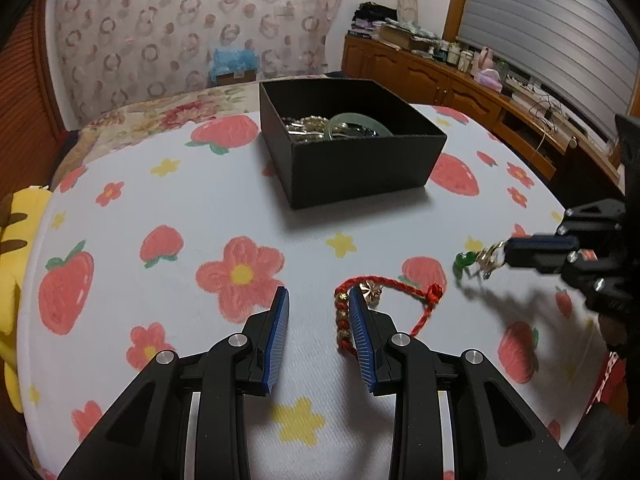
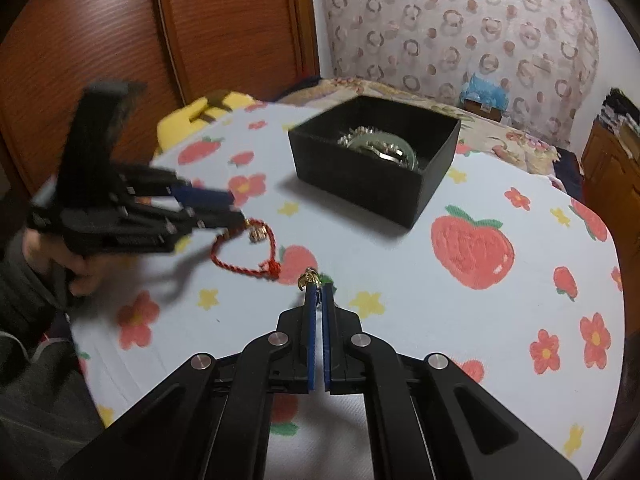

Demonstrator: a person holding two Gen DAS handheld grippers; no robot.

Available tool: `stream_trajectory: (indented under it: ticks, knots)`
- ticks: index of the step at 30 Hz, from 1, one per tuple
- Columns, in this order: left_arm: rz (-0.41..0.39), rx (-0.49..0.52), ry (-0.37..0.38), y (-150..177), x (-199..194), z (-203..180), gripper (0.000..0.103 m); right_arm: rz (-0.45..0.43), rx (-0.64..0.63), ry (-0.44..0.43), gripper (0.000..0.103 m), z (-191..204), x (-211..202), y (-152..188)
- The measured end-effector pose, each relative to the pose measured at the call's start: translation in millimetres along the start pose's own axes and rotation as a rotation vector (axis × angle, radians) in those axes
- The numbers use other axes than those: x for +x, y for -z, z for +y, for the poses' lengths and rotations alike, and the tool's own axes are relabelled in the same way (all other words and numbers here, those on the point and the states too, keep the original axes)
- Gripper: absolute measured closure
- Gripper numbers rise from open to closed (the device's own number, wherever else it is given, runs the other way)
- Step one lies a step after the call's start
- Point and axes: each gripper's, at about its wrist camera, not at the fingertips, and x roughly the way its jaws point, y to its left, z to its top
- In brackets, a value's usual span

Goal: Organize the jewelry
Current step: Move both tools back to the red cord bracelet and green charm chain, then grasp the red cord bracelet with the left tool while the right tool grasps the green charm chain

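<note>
On the strawberry-print tablecloth (image 1: 224, 184) lies a red cord bracelet (image 1: 404, 285) with gold beads. My left gripper (image 1: 318, 298) hangs open just over it; the beaded part lies against the inner side of its right finger, and the pads do not press on it. In the right wrist view the same gripper (image 2: 236, 210) reaches in from the left over the bracelet (image 2: 240, 266). My right gripper (image 2: 318, 289) is shut on a small gold and green charm (image 2: 308, 278), low over the cloth. The left wrist view shows the charm (image 1: 478, 260) at that gripper's tip (image 1: 510, 249).
A black open box (image 1: 352, 160) (image 2: 372, 192) stands at the table's far side, holding a pale green bangle (image 1: 360, 122) and beaded pieces. A yellow plush toy (image 1: 12, 272) sits off the left edge. A wooden sideboard (image 1: 436, 76) runs along the right wall. A person's hand (image 2: 86, 272) holds the left gripper.
</note>
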Motion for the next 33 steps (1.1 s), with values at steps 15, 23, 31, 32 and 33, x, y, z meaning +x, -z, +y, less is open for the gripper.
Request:
stream_trajectory:
  ticks: [15,23,31,32,33]
  knots:
    - [0.010,0.019,0.000,2.1,4.2,-5.6,0.074,0.106,0.059,-0.001,0.100,-13.0,9.7,20.6]
    - [0.008,0.024,-0.005,2.4,4.4,-6.5,0.074,0.101,0.048,-0.026,0.100,-0.8,8.3,22.4]
    - [0.006,0.040,-0.002,3.9,5.0,-8.3,0.097,0.078,0.046,0.016,0.100,-6.8,3.3,17.7]
    - [0.007,0.038,0.002,3.6,4.7,-8.1,0.097,0.075,0.044,0.020,0.100,-6.7,3.4,16.8]
    - [0.006,0.035,0.007,3.2,3.8,-8.0,0.097,0.072,0.044,0.018,0.100,-6.9,3.5,15.9]
